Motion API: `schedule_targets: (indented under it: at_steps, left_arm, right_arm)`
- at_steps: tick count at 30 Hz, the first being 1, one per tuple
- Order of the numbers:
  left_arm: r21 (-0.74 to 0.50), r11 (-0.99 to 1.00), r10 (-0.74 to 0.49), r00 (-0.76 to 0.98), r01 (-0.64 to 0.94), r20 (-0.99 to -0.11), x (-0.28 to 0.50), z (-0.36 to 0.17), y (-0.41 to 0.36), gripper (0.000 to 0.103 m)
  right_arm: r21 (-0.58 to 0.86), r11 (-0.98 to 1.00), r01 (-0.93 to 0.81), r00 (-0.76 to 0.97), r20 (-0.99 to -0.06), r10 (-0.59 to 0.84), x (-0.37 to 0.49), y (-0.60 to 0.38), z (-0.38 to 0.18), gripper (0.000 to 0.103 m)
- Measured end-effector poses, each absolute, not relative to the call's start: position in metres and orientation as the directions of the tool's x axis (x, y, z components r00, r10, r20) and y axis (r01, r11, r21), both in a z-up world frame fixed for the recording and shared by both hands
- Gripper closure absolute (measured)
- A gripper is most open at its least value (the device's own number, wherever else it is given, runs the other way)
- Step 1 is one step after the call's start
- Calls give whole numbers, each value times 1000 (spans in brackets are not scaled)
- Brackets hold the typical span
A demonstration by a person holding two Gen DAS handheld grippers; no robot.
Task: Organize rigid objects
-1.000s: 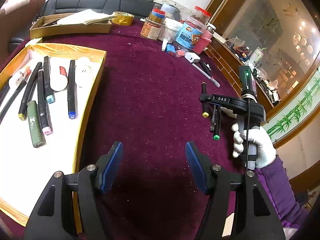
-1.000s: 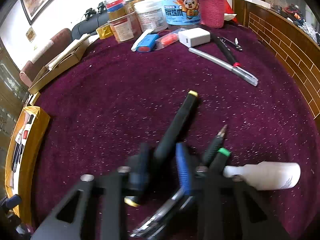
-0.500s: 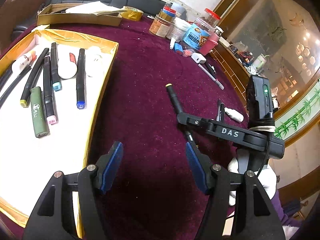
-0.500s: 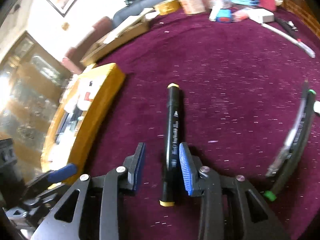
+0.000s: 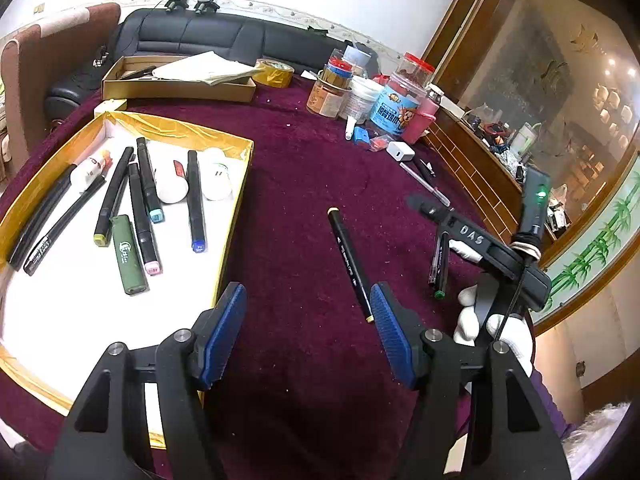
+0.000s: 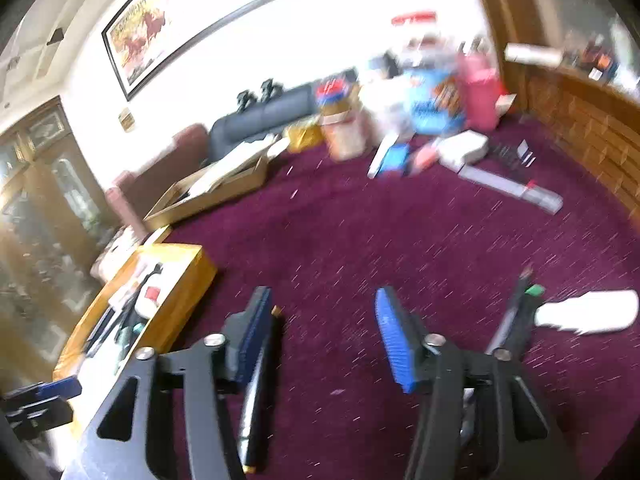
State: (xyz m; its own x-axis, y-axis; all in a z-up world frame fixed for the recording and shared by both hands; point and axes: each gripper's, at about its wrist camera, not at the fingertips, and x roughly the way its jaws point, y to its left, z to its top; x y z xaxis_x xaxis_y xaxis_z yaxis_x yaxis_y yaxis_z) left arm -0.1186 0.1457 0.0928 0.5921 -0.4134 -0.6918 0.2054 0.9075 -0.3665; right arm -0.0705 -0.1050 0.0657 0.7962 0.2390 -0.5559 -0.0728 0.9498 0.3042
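Far left on the maroon desk (image 5: 312,168): gold-rimmed tray (image 5: 236,196) with white floor. Inside it lie several markers, among them one blue-tipped (image 5: 196,204) and one pink-tipped (image 5: 142,220), an olive-green lighter (image 5: 127,256) and two white capped pieces near the far rim.

Left gripper (image 5: 306,334) hangs over bare cloth just right of the tray, jaws spread wide, nothing between them.

Right of it, a black marker with yellow ends (image 5: 351,264) lies flat on the cloth, near end close by the left gripper's right pad, well outside the tray.

Further right, two dark pens (image 5: 439,260), one green-capped, lie beside a white bottle (image 6: 588,312).

Right gripper (image 6: 324,328), blurred in its own view, jaws apart and empty; in the left view it is held in a white-gloved hand (image 5: 496,324). Jars and a white charger (image 5: 400,151) cluster at the far edge.
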Motion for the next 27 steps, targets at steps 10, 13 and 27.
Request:
schedule_targets:
  at_steps: [10,13,27]
  left_arm:
    - [-361,907,-415,598,216,-686,-136,99,143,39]
    - [-350,911,-408,594,218,-693,-140,101,139,39]
    - [-262,916,-388,503,304,-772,-92,67,64,40]
  right_arm:
    - [311,946,86,854,-512,91,-76,-153,70,16]
    - [324,936,135,846,-529,61,-83,-170,66,16]
    - [466,843,268,860,-511,9,-127,-256,41,16]
